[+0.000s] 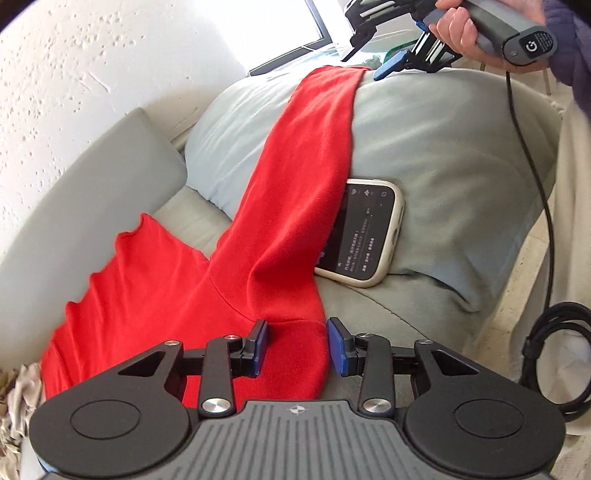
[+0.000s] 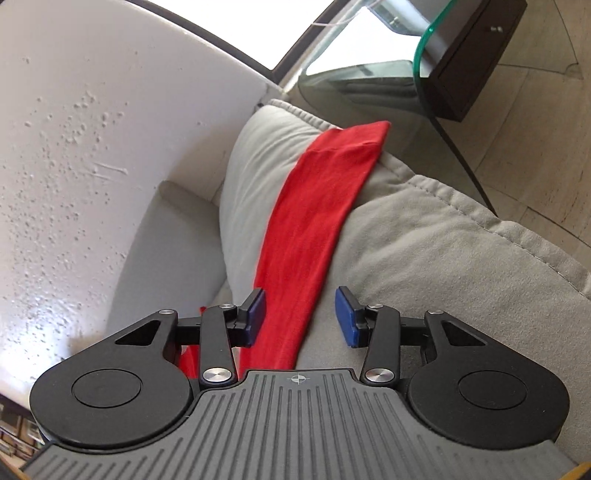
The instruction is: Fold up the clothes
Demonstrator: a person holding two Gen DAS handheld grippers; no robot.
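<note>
A red garment (image 1: 207, 280) lies spread on a grey sofa seat, one long sleeve (image 1: 317, 122) draped up over a grey cushion (image 1: 443, 147). My left gripper (image 1: 297, 347) is open just above the garment's near part, red cloth showing between its blue pads. In the left wrist view my right gripper (image 1: 391, 55) hovers above the sleeve's far end, held by a hand (image 1: 458, 29). In the right wrist view my right gripper (image 2: 301, 317) is open over the red sleeve (image 2: 317, 206), which runs away across the cushion (image 2: 443, 258).
A phone (image 1: 365, 232) with a lit screen leans against the cushion, partly under the red sleeve. A white textured wall (image 1: 74, 92) backs the sofa. A black cable (image 1: 546, 350) hangs coiled at right. A glass table (image 2: 369, 77) and dark cabinet (image 2: 476, 59) stand beyond the sofa.
</note>
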